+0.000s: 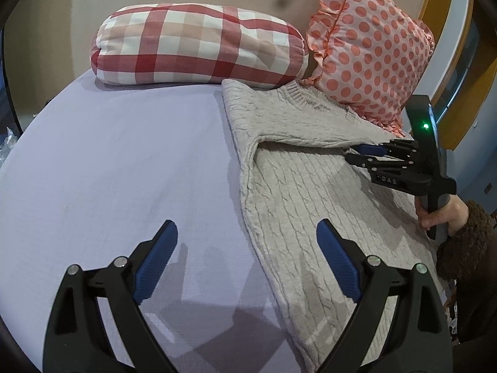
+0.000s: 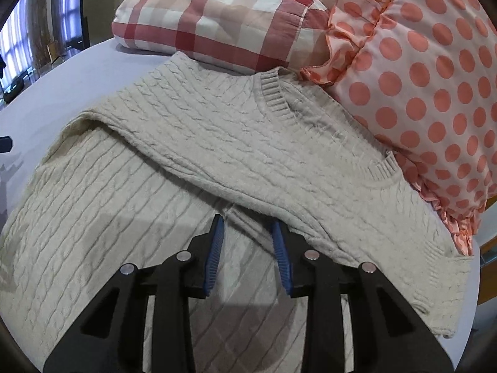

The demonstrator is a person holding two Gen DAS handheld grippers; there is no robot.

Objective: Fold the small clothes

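A cream cable-knit sweater [image 1: 295, 192] [image 2: 217, 124] lies flat on the lilac bed sheet [image 1: 108, 155], neck toward the pillows. One sleeve is folded across its chest. My left gripper [image 1: 247, 223] hangs wide open over the sweater's left edge, one finger above the sheet and one above the knit, gripping nothing. My right gripper [image 2: 247, 220] [image 1: 354, 154] sits low at the lower edge of the folded sleeve. Its blue pads [image 2: 217, 248] stand a narrow gap apart, and the knit shows flat beneath that gap.
A red-and-white checked pillow [image 1: 198, 43] [image 2: 217, 12] and a pink polka-dot frilled pillow [image 1: 366, 52] [image 2: 435, 77] lean at the head of the bed, touching the sweater's shoulders. A person's hand [image 1: 441, 214] in a brown fuzzy sleeve holds the right gripper. Bare sheet stretches left.
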